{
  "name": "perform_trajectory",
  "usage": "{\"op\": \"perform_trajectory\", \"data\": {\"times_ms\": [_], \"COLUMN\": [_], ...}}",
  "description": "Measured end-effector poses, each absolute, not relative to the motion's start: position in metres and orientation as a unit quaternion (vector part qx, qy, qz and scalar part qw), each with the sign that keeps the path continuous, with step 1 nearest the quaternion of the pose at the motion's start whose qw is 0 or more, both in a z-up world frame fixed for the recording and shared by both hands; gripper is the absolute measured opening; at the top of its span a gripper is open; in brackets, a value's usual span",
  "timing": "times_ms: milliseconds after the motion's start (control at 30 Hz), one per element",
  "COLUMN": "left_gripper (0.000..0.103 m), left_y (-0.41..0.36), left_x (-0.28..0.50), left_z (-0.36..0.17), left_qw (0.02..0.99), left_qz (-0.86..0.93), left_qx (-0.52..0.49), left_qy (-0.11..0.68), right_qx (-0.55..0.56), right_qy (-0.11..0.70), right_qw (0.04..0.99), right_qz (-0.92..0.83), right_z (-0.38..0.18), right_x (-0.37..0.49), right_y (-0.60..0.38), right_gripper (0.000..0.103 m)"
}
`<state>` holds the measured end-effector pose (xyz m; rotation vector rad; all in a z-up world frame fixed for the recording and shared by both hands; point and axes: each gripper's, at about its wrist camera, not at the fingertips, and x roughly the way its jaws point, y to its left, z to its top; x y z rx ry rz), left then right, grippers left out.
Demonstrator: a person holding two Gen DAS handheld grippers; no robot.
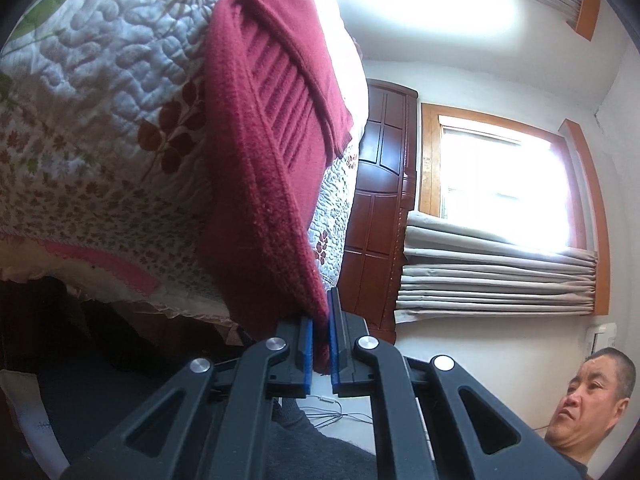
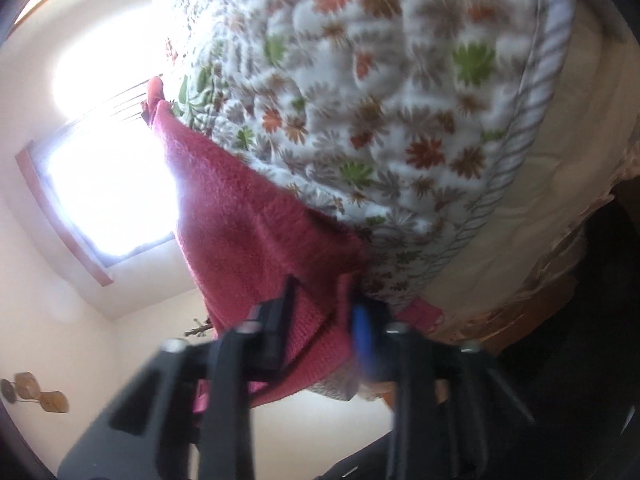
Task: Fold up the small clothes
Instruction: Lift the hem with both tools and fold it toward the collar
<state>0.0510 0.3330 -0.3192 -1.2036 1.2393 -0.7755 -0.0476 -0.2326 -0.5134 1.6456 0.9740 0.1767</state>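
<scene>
Both claws are clamped on one edge of the maroon knit garment (image 1: 256,152), left claw (image 1: 320,344) and right claw (image 2: 320,332), its length running straight ahead onto the quilted bed (image 1: 100,120).

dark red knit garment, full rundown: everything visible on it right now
The dark red knit garment looks like thick, fuzzy wool with a ribbed panel and a raised band along one edge. It lies partly folded on the floral quilted bedspread, one layer lapped over another. The left gripper is shut on its near corner between blue pads. In the blurred right wrist view it looks pinker, and the right gripper holds another edge; how tightly is unclear.
</scene>
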Motion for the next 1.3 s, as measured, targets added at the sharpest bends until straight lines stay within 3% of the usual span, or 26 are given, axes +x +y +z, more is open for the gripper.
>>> {"op": "perform_trajectory", "data": {"times_ms": [167,467,833,1033,1300], "left_gripper": [0.006,0.006,0.006,0.006,0.006], "left_y": [0.344,0.365,0.374,0.370,0.367], "left_x": [0.044,0.029,0.026,0.055,0.136], "left_z": [-0.329,-0.336,-0.311,-0.305,-0.323], "left_qw": [0.581,0.578,0.574,0.562,0.566], "left_qz": [-0.328,-0.327,-0.346,-0.336,-0.273], "left_qx": [-0.531,-0.569,-0.635,-0.682,-0.722], "left_qy": [0.522,0.485,0.384,0.325,0.290], "right_qx": [0.678,0.632,0.570,0.550,0.534], "right_qy": [0.412,0.373,0.325,0.324,0.375], "right_qw": [0.605,0.672,0.738,0.744,0.728], "right_qz": [0.068,0.099,0.160,0.197,0.213], "right_z": [-0.481,-0.374,-0.237,-0.204,-0.212], "right_x": [-0.053,-0.042,0.021,0.077,0.174], "right_y": [-0.241,-0.251,-0.261,-0.257,-0.261], "right_gripper": [0.008,0.006,0.006,0.006,0.006]}}
